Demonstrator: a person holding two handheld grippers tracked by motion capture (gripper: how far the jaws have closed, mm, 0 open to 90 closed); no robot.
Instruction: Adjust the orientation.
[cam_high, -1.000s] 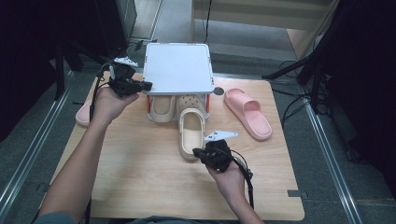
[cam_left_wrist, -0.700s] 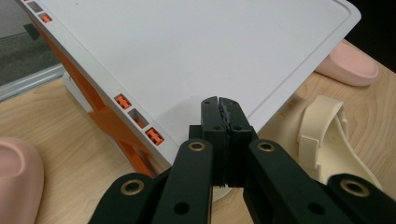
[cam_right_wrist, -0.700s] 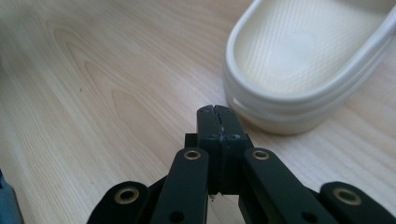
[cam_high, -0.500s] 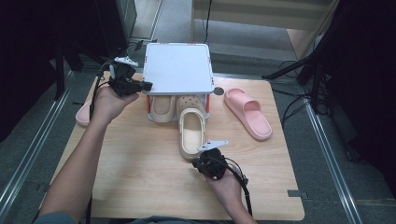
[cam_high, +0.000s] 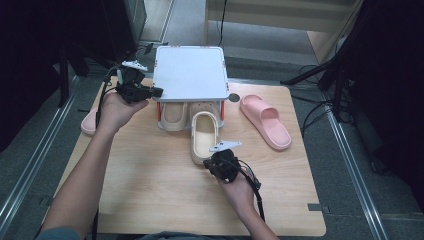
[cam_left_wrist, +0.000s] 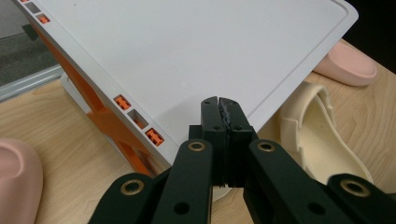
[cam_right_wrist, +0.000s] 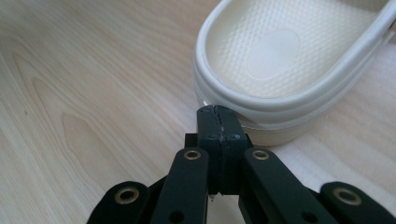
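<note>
- The cream clog (cam_high: 203, 136) lies near the middle of the table (cam_high: 150, 200), heel toward the near edge, toe tucked under the front of the white rack (cam_high: 190, 72); the right gripper view shows its heel rim (cam_right_wrist: 289, 51) close up.
- A second cream clog (cam_high: 173, 114) sits inside the rack, under its flat top, just left of the first.
- The rack stands at the middle of the far edge; orange side struts (cam_left_wrist: 100, 109) show in the left gripper view.
- One pink slipper (cam_high: 265, 121) lies toward the right edge, well apart from the clogs; another pink slipper (cam_high: 90, 122) hangs over the left edge.
- The right gripper (cam_high: 214, 161) is just at the heel of the first clog, jaws pressed together with nothing between them; whether the tips touch the heel cannot be told.
- The left gripper (cam_high: 156, 91) is held at the rack's left side, tips at the edge of its top, jaws closed on nothing.
</note>
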